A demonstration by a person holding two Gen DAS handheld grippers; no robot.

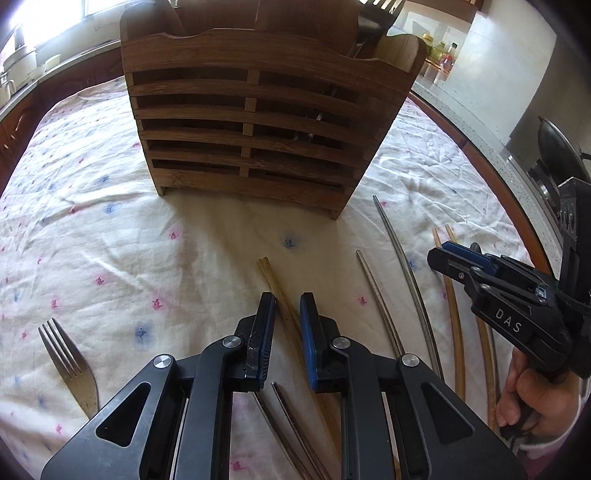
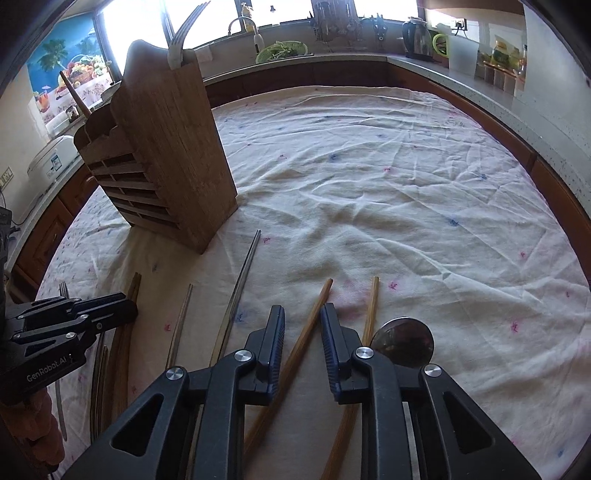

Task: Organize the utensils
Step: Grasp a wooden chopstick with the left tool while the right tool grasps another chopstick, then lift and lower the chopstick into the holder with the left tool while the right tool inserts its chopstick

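Note:
A pair of wooden chopsticks lies on the flowered cloth, and my left gripper is shut on it, tilted down. A slatted wooden utensil holder stands upright just beyond, with forks sticking out of it. My right gripper is open, its pads on either side of one bamboo chopstick without pressing it. A second bamboo chopstick and a metal spoon lie just right of it. Metal chopsticks lie between the two grippers.
A fork lies on the cloth at the left, and two more metal chopsticks run under my left gripper. A counter with a kettle and jars rings the table. A hand holds the right gripper.

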